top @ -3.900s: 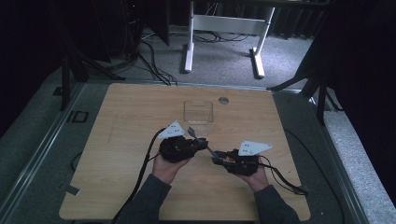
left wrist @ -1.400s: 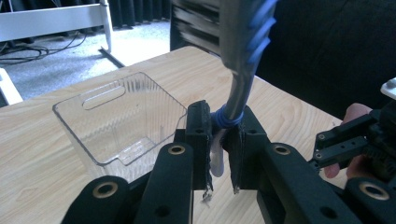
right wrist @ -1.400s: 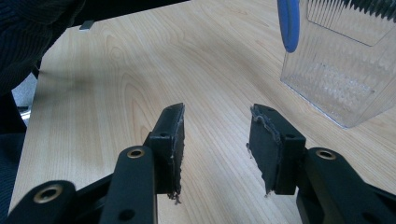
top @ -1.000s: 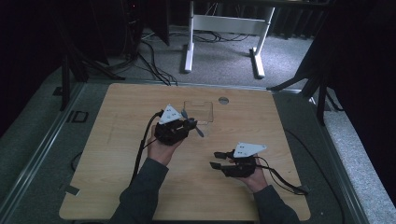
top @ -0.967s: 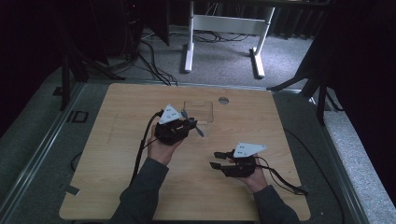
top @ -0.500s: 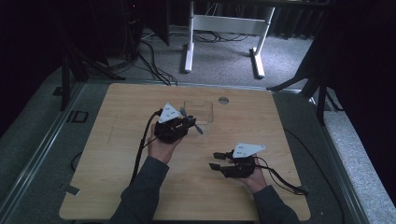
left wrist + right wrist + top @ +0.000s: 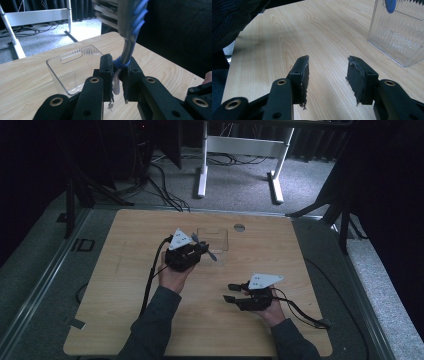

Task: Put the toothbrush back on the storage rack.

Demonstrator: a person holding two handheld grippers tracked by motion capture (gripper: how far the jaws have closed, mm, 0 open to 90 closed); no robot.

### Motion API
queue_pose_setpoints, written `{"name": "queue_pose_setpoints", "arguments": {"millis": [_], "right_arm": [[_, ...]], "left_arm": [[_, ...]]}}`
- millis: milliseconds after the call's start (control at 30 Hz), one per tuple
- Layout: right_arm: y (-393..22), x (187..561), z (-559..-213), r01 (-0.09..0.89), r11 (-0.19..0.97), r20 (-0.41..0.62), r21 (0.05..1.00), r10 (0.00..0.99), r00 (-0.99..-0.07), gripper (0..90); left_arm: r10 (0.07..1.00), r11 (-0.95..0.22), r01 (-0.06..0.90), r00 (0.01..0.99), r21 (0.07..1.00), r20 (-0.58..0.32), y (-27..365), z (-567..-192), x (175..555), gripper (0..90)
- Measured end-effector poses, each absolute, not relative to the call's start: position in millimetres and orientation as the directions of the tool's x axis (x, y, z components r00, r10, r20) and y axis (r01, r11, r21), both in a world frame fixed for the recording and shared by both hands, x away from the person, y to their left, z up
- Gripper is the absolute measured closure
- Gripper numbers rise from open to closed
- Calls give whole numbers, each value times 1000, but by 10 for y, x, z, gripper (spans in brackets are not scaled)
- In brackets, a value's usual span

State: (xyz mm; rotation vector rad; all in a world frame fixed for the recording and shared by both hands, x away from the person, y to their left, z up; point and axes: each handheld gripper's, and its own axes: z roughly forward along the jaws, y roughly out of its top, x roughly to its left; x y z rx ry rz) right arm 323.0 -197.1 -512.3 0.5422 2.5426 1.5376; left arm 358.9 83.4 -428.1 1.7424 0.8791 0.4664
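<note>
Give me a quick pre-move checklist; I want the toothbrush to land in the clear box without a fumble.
1. Left tongs shut on the toothbrush: ok.
2. Clear box upright with its mouth open: ok.
3. Right tongs open with nothing between them: ok.
4. Right tongs apart from the box: ok.
5. Toothbrush head over the box mouth: cannot tell.
6. Table bare around the box: ok.
</note>
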Motion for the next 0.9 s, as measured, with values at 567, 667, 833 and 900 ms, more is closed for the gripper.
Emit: {"name": "queue_pose_setpoints", "arguments": {"millis": [567,667,833,900], "right_arm": [[-1969,3230,-5125,238,423,78,874,361,-929,516],[-1969,3230,-5127,239,425,79,873,361,-929,516],[-1967,3230,-5129,238,427,77,872,360,-930,516],[-1967,3230,-5130,236,428,76,873,359,-930,516]], "left_arm": [[760,-126,323,639,938,-118,822,-4292,3643,796],[763,-126,321,636,939,-115,820,-4294,3649,797],[767,-127,318,632,940,-110,817,-4302,3666,797],[764,-122,320,634,940,-117,820,-4311,3681,797]]}}
